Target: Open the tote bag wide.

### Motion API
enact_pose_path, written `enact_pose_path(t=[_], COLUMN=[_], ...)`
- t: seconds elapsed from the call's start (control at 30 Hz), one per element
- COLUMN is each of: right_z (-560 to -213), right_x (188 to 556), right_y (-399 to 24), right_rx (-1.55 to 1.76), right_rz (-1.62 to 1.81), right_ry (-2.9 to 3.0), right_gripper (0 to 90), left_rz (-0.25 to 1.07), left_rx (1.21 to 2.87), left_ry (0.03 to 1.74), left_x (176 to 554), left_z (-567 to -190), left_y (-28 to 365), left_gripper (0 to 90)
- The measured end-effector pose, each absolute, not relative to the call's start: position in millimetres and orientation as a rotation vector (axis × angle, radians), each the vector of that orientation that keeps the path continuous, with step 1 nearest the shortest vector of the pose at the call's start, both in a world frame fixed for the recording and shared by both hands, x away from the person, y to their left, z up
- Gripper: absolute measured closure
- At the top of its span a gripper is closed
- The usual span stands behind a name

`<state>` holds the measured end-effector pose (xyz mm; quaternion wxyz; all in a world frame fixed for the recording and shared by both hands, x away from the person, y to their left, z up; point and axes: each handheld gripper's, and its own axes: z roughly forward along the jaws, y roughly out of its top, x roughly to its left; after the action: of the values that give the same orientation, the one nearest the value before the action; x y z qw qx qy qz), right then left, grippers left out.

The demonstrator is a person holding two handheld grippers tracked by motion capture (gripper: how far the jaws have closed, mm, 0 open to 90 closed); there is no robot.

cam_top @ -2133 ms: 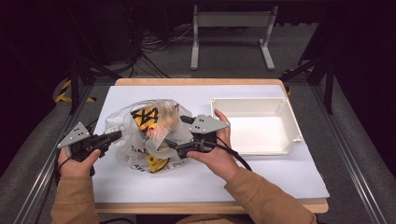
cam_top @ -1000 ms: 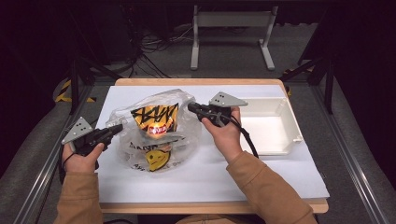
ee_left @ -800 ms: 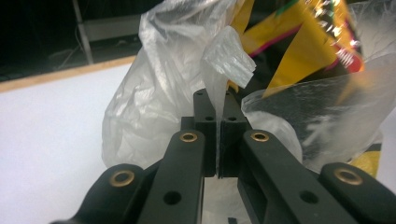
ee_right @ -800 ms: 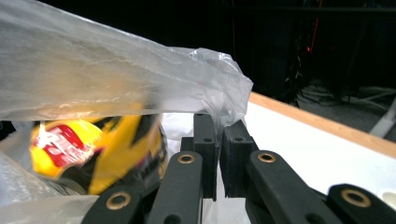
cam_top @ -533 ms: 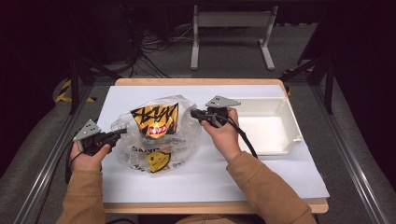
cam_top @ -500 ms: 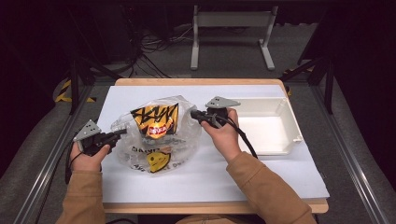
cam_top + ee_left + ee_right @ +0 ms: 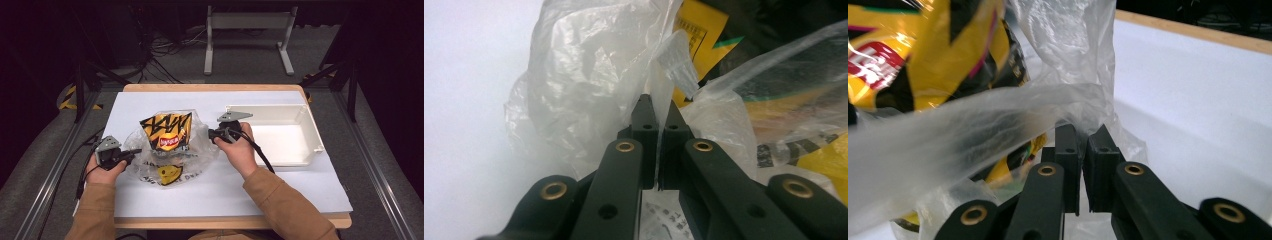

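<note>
Both grippers pinch the same clear plastic bag (image 7: 170, 155), one at each side of its mouth. Left gripper (image 7: 131, 154) has its jaws pressed together on a thin fold of the film, seen in the left gripper view as a strip of plastic (image 7: 659, 100) rising from between the closed tips. Right gripper (image 7: 212, 134) likewise clamps the bag's far edge; in the right gripper view the film (image 7: 1083, 100) bunches just ahead of its nearly shut jaws.

Between the two grippers, inside the bag, stands a yellow and black snack packet (image 7: 166, 131), leaning upright. Off to the right gripper's outer side, just beside the hand that carries it, sits a white tray (image 7: 300, 150) on the white table sheet (image 7: 225, 190).

By my judgement the bag is very light, limp and slippery: it will crumple, stretch and slide out of a weak pinch, and a hard tug could tear it. Its rim or handles, gathered into a thicker fold, look like the safest hold. Being crinkly and air-filled, the snack packet should not be squeezed through the film.
</note>
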<state>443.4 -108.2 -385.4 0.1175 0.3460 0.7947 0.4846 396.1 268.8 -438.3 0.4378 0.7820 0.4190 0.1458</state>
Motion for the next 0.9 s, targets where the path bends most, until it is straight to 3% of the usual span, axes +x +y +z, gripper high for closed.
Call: enact_pose_path(t=[0.33,0.67,0.9], right_z=[-391.8,-374.9,-355.6], right_x=[445.9,430.6,410.2], right_y=[-111.4,-142.1,-161.5], right_rx=[1.094,1.058,0.973], right_rz=[1.377,1.566,1.644], right_ry=[2.372,2.281,2.223], right_gripper=[83.4,57.2,52.3], left_rz=[0.363,0.335,0.328], left_rx=[2.023,1.975,1.951], left_ry=[1.065,1.048,1.04], left_x=[398.8,396.3,395.3], left_z=[-443.4,-440.3,-438.0], left_y=[268.3,271.8,272.0], left_gripper=[87.0,85.7,85.3])
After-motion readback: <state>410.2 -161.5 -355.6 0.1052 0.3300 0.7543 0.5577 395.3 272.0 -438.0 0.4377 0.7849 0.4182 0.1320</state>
